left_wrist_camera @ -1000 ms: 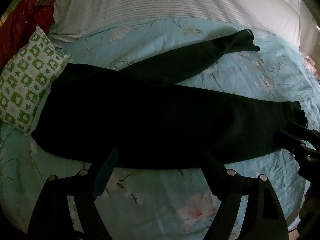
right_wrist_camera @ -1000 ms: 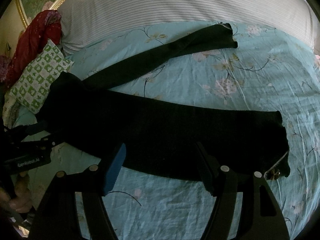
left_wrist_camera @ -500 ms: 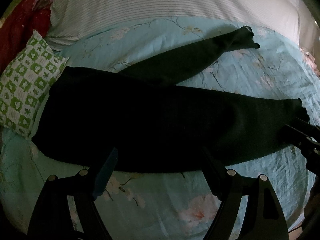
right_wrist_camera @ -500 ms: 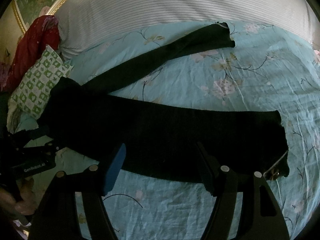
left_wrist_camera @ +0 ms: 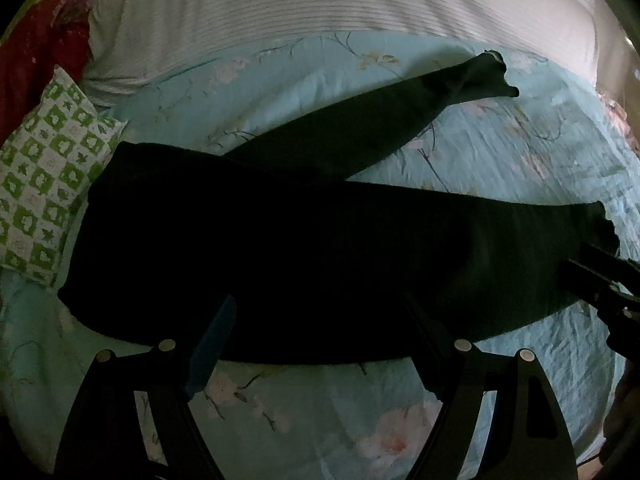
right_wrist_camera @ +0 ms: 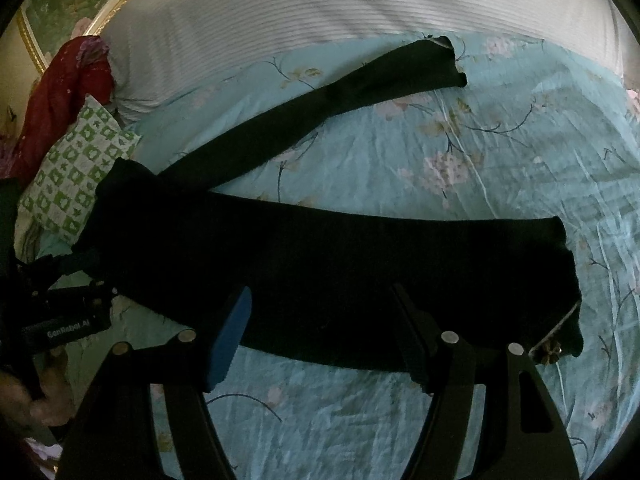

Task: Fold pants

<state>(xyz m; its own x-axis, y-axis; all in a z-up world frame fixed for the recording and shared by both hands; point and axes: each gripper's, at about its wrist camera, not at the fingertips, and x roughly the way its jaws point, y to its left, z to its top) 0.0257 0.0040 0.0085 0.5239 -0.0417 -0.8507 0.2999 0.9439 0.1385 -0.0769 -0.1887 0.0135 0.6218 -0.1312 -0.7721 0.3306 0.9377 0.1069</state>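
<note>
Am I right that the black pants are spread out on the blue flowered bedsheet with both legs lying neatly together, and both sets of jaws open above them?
Not quite. The legs of the black pants are splayed apart, one angled up toward the striped white bedding; the right wrist view shows it. They do lie on the blue flowered bedsheet, both jaws open.
</note>
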